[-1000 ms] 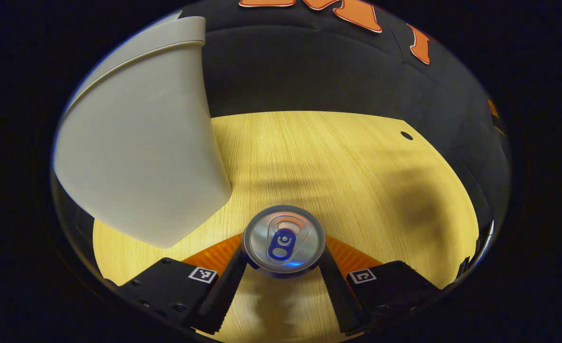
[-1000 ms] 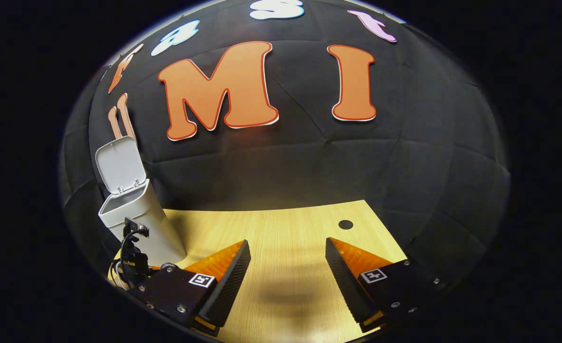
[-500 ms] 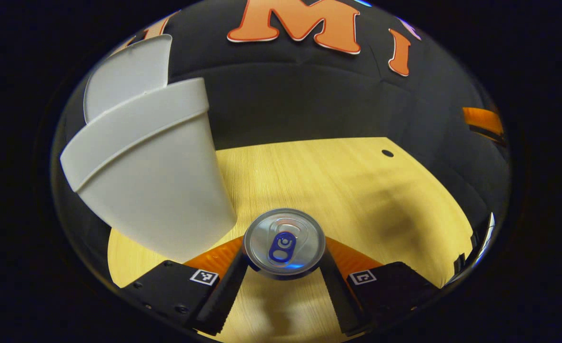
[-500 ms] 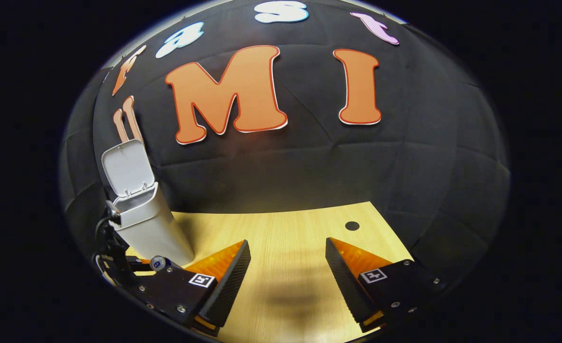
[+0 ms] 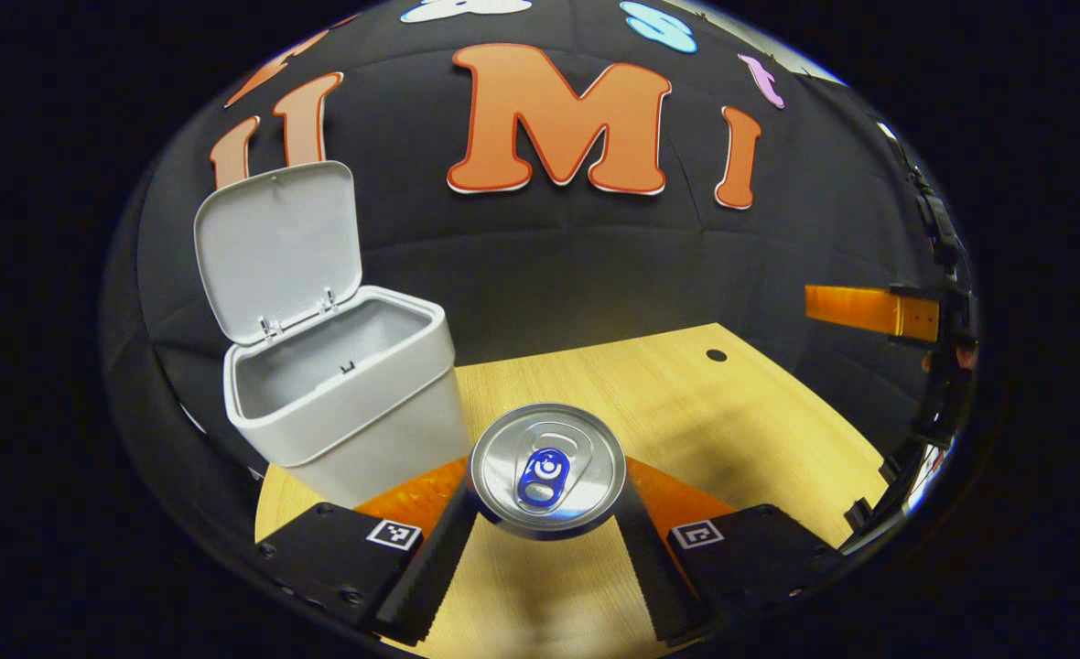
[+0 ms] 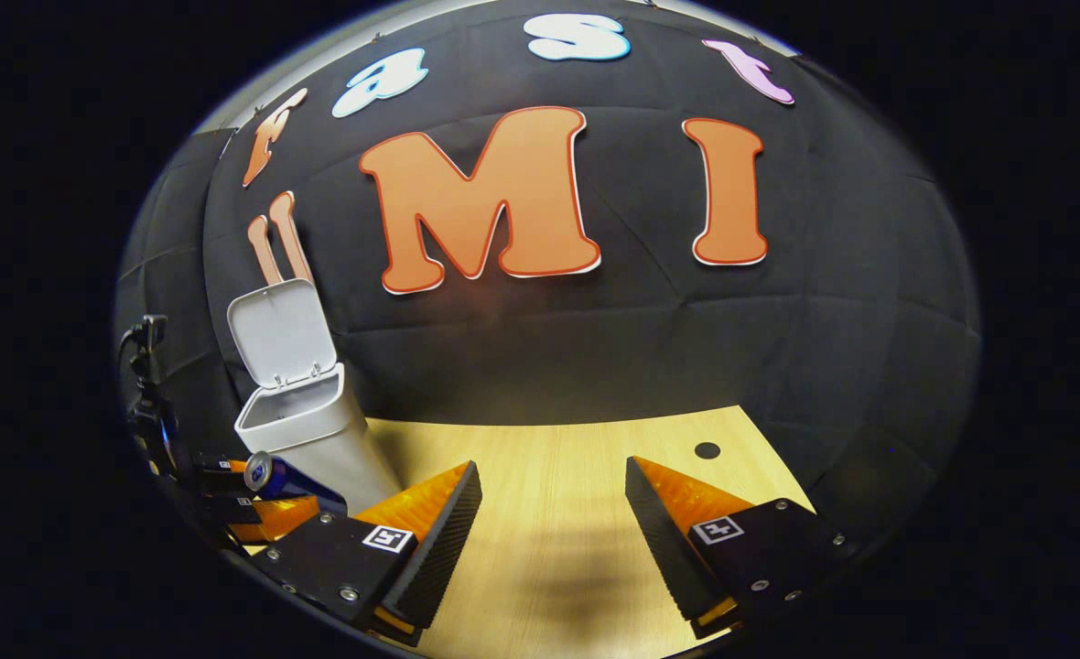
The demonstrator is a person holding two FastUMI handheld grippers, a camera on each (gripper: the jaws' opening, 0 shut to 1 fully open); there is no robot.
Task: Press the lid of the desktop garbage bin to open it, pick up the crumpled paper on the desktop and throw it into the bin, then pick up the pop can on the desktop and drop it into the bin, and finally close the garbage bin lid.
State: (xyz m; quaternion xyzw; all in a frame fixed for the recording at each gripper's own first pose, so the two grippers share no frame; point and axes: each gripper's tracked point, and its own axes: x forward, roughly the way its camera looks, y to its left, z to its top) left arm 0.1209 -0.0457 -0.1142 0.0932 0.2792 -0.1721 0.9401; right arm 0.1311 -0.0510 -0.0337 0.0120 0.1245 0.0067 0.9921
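My left gripper [image 5: 545, 513] is shut on the pop can [image 5: 545, 469], whose silver top with a blue tab faces the camera. The can hangs above the wooden table, just right of and below the rim of the white garbage bin [image 5: 357, 403]. The bin's lid [image 5: 275, 243] stands open and upright behind the opening. In the right gripper view the bin [image 6: 307, 430] is at the far left, with the blue can [image 6: 279, 478] held sideways in front of it by the left gripper. My right gripper [image 6: 554, 531] is open over the table with nothing between its fingers.
The wooden table [image 5: 686, 412] has a small dark hole [image 5: 716, 354] near its far right corner, also visible as the hole [image 6: 707, 449] in the right gripper view. The black booth wall stands close behind the bin. An orange part [image 5: 869, 309] shows at the right.
My left gripper has risen and tilted up with the can, so the bin's open top and lid have come into view. The right gripper has barely shifted.
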